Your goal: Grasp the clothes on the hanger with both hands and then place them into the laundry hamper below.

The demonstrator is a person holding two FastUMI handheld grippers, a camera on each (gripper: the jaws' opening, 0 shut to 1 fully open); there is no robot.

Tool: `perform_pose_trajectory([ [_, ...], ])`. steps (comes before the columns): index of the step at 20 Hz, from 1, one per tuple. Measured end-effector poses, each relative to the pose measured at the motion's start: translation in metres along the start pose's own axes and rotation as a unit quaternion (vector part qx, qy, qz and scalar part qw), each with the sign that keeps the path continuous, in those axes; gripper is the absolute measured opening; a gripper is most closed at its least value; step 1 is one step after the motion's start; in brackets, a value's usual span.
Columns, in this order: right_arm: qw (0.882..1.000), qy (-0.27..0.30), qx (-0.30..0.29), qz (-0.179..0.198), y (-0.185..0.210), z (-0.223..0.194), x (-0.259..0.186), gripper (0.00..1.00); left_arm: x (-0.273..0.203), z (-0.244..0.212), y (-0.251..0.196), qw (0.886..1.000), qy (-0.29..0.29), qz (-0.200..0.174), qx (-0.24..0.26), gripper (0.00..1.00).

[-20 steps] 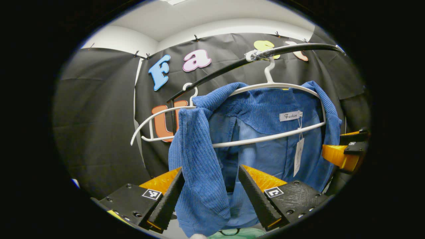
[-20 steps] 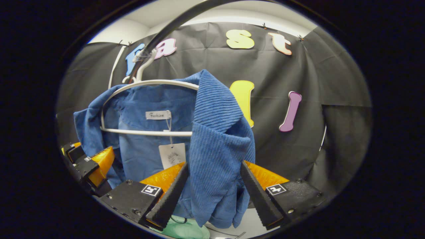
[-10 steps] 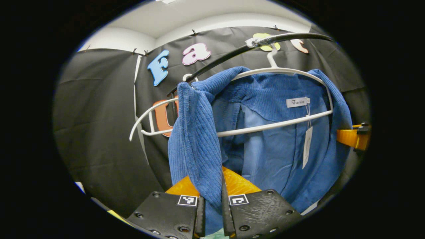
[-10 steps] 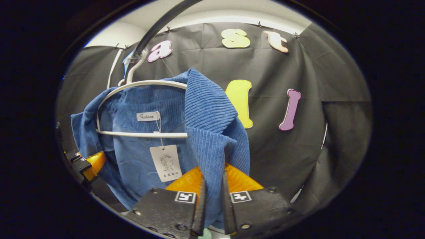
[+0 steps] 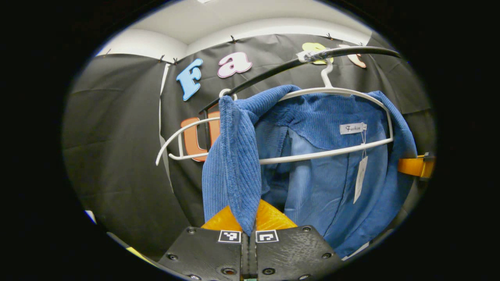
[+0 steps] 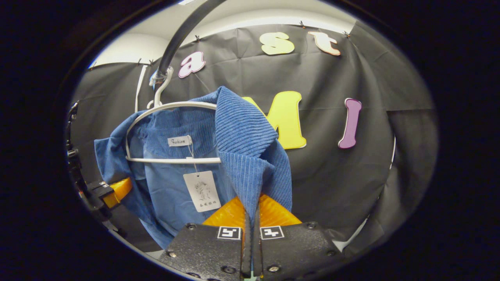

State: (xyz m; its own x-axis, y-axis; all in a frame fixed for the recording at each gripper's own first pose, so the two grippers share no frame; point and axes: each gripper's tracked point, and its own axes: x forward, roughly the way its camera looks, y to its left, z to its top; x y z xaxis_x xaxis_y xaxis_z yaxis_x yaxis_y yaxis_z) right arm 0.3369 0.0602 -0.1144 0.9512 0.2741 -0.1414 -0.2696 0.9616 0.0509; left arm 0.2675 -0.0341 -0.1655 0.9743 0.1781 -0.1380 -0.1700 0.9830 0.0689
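Both claws, L (image 5: 249, 234) & R (image 6: 250, 230), clamped tight on blue jacket (image 5: 238, 156); neck label, hang tag (image 6: 202, 191).

Woven white neck label (image 5: 352, 128) (image 6: 179, 141) sewn inside the collar of the blue corduroy jacket (image 5: 234, 156) (image 6: 250, 136), one short word in dark script, not transcribed. White paper hang tag (image 5: 359, 179) (image 6: 202, 191) on a string below that label, with a small drawing and a line of print in the right gripper view, too small to read. Black-and-white square markers, coded patterns with no letters or numbers: two (image 5: 229, 236) on the left gripper (image 5: 249, 226), two (image 6: 229, 232) on the right gripper (image 6: 252, 218).
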Motion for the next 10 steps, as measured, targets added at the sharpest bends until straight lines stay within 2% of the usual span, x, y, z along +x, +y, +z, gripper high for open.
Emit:
perform_pose_trajectory([
  [2, 1.0, -0.004, 0.02, 0.01, -0.001, 0.003, -0.001, 0.05, -0.003, 0.006, 0.003, 1.0, -0.007, -0.004, -0.004, 0.0],
  [3, 0.999, -0.006, 0.031, 0.009, -0.005, 0.004, 0.0, 0.05, -0.003, 0.008, 0.005, 1.0, -0.009, -0.003, -0.006, 0.04],
  [6, 0.998, -0.014, 0.056, 0.021, -0.006, 0.01, -0.005, 0.05, -0.005, 0.015, 0.017, 1.0, -0.016, 0.004, -0.015, 0.04],
  [9, 0.996, -0.025, 0.07, 0.054, 0.005, 0.02, -0.006, 0.05, -0.005, 0.025, 0.026, 0.999, -0.023, 0.013, -0.026, 0.04],
  [10, 0.994, -0.029, 0.085, 0.065, 0.006, 0.023, -0.009, 0.05, -0.006, 0.031, 0.03, 0.999, -0.028, 0.015, -0.027, 0.0],
])
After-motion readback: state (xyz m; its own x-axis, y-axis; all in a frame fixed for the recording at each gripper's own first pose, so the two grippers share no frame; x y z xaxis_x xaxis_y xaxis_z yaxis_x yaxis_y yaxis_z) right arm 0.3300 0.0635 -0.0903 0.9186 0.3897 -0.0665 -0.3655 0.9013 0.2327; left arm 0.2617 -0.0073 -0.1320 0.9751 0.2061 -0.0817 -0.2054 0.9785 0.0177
